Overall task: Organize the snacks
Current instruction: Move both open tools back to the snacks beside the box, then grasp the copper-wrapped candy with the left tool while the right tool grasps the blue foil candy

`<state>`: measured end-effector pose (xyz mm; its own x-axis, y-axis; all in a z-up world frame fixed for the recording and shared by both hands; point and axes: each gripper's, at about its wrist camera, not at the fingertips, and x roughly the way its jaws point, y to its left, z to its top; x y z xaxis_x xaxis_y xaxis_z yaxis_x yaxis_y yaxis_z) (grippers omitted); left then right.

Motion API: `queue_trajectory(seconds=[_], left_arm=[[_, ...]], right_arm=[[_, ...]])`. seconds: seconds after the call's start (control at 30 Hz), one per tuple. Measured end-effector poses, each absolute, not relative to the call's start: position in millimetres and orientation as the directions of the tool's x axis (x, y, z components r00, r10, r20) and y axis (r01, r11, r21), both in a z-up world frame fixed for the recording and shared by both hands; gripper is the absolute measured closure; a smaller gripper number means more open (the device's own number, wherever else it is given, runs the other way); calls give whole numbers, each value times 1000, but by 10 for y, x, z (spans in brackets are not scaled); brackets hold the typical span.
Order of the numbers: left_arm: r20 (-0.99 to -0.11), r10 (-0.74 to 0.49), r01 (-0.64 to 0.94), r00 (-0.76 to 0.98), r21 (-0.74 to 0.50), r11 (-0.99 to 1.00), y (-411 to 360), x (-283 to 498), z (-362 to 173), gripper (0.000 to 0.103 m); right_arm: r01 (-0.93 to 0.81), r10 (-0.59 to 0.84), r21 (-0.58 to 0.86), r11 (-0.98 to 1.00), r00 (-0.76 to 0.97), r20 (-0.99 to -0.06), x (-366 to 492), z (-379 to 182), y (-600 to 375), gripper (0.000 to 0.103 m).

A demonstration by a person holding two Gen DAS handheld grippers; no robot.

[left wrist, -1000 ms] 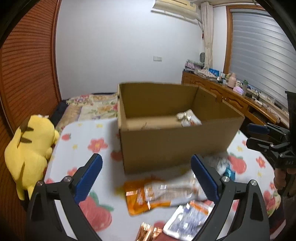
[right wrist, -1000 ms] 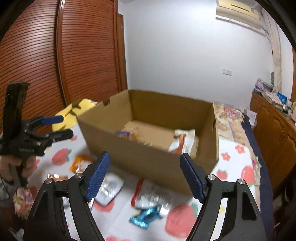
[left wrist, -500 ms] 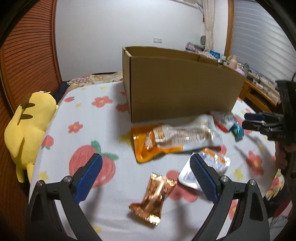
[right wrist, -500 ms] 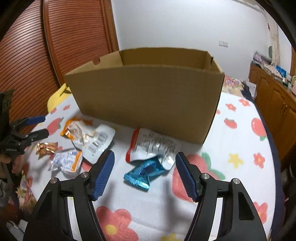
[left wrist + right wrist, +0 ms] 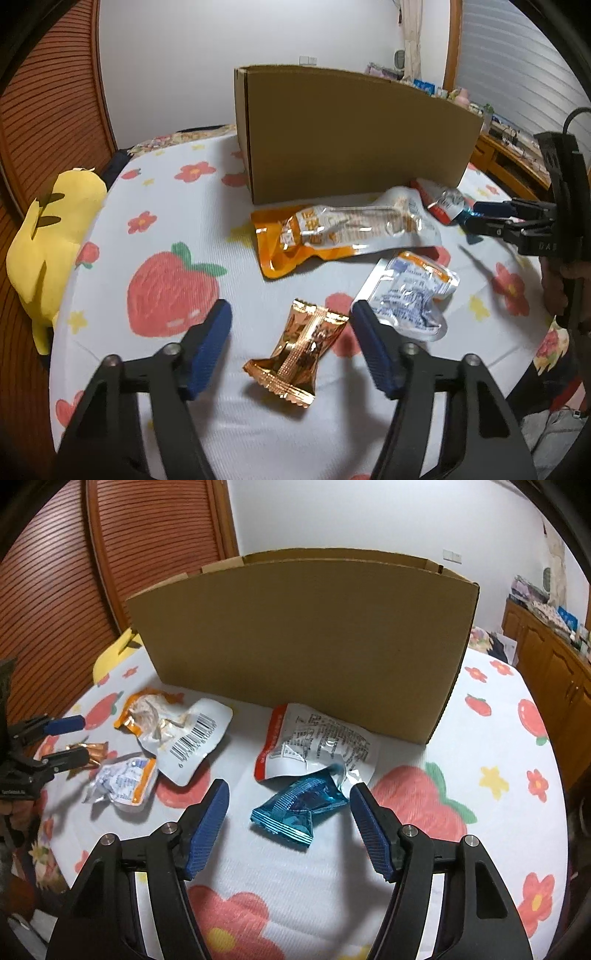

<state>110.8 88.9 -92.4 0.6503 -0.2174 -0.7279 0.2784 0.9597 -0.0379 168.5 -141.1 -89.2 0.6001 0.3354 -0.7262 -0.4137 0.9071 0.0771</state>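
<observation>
Through the left wrist camera, the left gripper [image 5: 290, 325] is hovering low over the flowered bedspread [image 5: 177, 229] with its blue-padded jaws standing wide and nothing between the pads. A copper-gold foil snack packet [image 5: 299, 352] is lying on the cloth in the gap between the two fingers, its crimped end pointing back toward the camera, touching neither pad. Just past the right finger a small silver pouch with an orange corner [image 5: 413, 291] is resting crumpled. Farther ahead a long orange and clear bag [image 5: 343, 232] is stretching across, and beyond it the cardboard box [image 5: 351, 136] is standing upright, its near wall hiding whatever is inside. A yellow plush toy [image 5: 51, 236] is sitting far off to the left at the bed's edge. The right gripper [image 5: 484, 218] is showing at the far right, its blue tips spread apart.

Through the right wrist camera, the right gripper's jaws are likewise standing wide and empty. A shiny blue foil packet [image 5: 299, 808] is lying between the fingers, slightly nearer the right one, its far corner tucked under a larger silver bag with a red edge [image 5: 314, 746] that is sitting just ahead, against the box. Off to the left a barcoded silver bag and the small pouch are lying together.
</observation>
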Motion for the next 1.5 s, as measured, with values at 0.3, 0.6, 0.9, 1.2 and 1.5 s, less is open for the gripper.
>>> queue_trajectory(seconds=[0.3,0.6,0.9,1.2,1.5], left_arm=[[-743,-225,279,630,-53,959,913,1074,-989,54],[-735,-235,276,636,-68,959,914,973,-988,82],[-723,-217,261,656,-52,964,891,924,-1003,83],[-705,-240,259,667,-83,962,930,867,-1002,83],[-705,-247,256,665,-97,962,948,858,-997,83]], right_arm=[[-402,330,86,912,593,-734,1711,-936,-1390,37],[-390,333,102,915,589,-736,1737,-948,-1416,37],[-388,326,96,917,587,-741,1740,-954,-1405,37],[-364,272,56,930,574,-772,1802,-963,-1349,39],[-363,248,35,931,561,-790,1790,-962,-1360,67]])
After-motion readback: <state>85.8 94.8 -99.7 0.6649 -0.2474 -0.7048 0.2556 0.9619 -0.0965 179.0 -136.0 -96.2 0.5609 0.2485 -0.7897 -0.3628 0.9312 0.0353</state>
